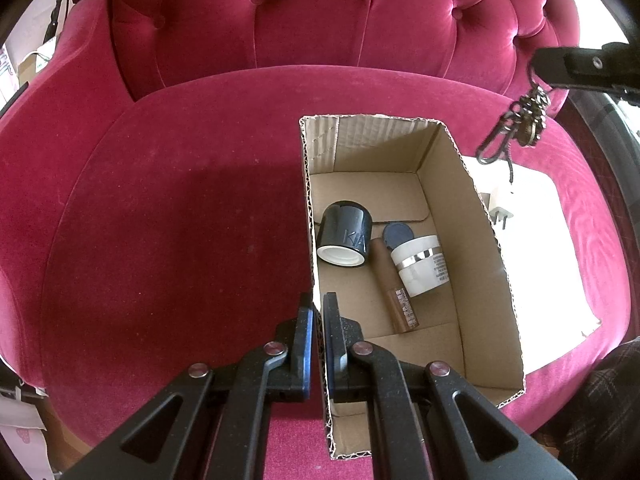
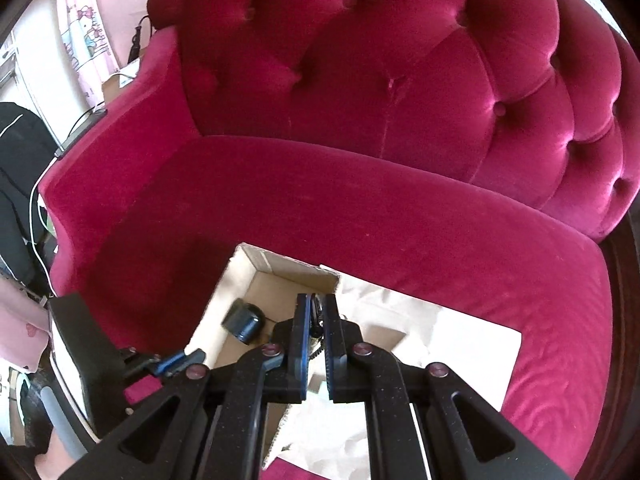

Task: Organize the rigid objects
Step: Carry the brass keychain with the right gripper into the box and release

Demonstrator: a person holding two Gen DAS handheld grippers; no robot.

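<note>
Crimson velvet covers the tufted armchair point(image 1: 180, 200), and on its seat cushion stands an open cardboard box point(image 1: 492, 280) with a white sheet point(image 1: 540, 248) lying beside it in bright sunlight. Inside the box, a black jar point(image 1: 344, 236) lies on its side with its white underside facing the camera, a brown tube point(image 1: 394, 284) lies along the floor of the box, and a white jar point(image 1: 420, 266) with a silver band rests against the tube, a dark blue lid point(image 1: 398, 235) just behind it. The left gripper point(image 1: 318, 320) is clamped on the near left wall of the box, one finger on either side of the corrugated edge. The right gripper point(image 2: 318, 320) is closed on a bunch of keys point(image 1: 520, 120), which hangs in the air beyond the box's far right corner, a metal clip dangling lowest.
</note>
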